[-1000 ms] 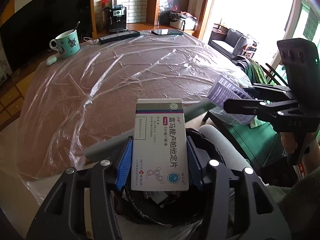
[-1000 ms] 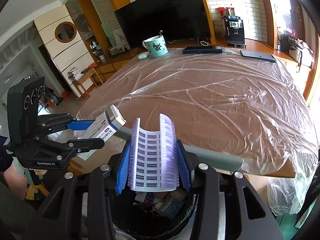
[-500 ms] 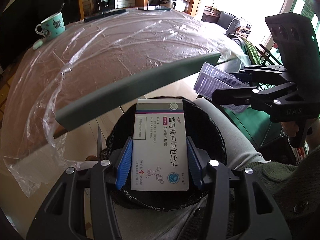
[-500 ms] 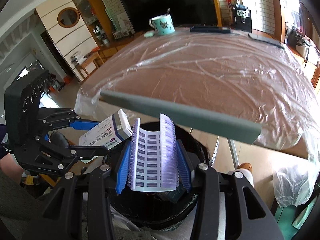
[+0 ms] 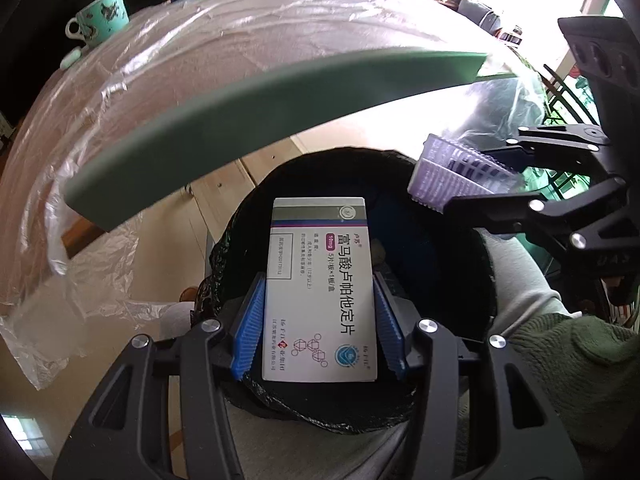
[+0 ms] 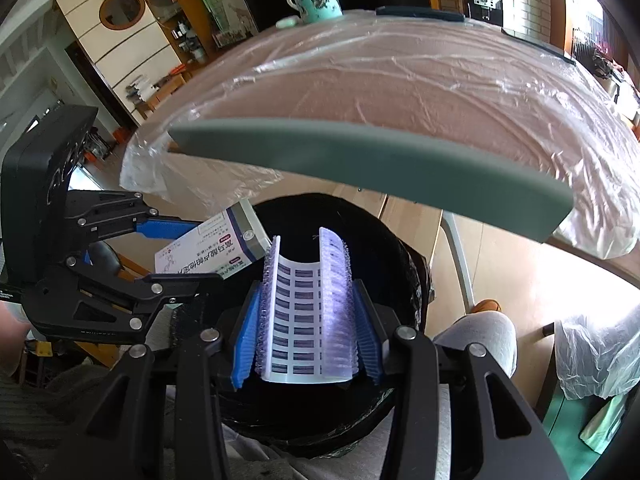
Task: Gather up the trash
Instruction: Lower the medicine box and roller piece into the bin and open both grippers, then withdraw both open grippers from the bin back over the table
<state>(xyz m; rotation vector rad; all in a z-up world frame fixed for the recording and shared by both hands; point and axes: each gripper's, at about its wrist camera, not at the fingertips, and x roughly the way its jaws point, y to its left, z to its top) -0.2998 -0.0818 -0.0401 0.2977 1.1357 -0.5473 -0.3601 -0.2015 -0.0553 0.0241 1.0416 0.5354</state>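
White medicine box (image 5: 320, 292) between left claw (image 5: 320, 328) pads

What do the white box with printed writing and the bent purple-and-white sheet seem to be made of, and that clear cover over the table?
White printed box: probably thin card, matte, with crisp folded edges.
Bent purple-and-white sheet: looks like plastic blister packaging, since it curves between the pads and has bumpy, translucent edges.
Clear table cover: likely thin plastic film, being glossy, wrinkled and see-through.
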